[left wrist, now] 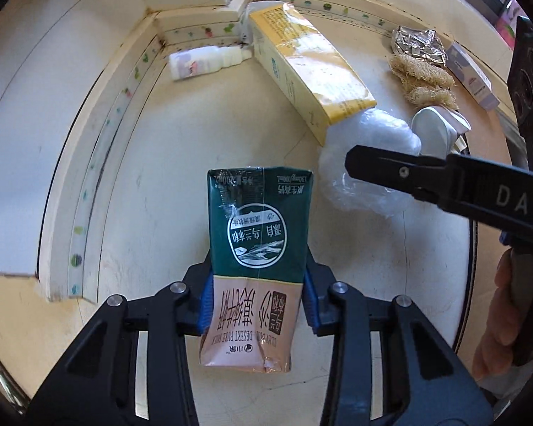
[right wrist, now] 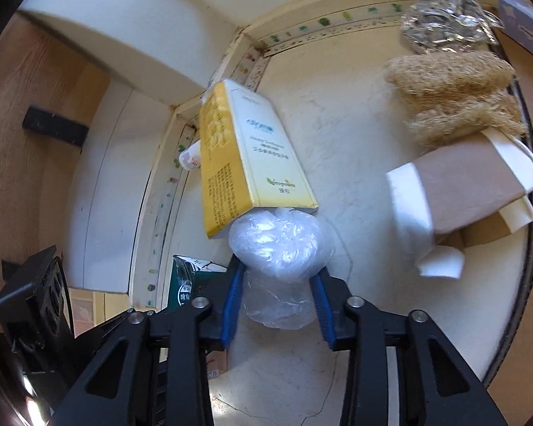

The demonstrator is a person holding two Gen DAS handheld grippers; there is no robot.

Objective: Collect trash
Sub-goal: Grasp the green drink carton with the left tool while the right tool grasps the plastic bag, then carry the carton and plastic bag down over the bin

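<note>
The left gripper pinches the light, crushable milk carton at its stiff lower sides above the counter, while the right gripper apparently squeezes the soft, slippery plastic bag there.

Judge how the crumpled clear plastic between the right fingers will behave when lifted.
The crumpled clear plastic looks thin and see-through, so probably very light. Its creased, bulging shape suggests it will squash and flop rather than hold form. The glossy film may slip from the right gripper.
</note>
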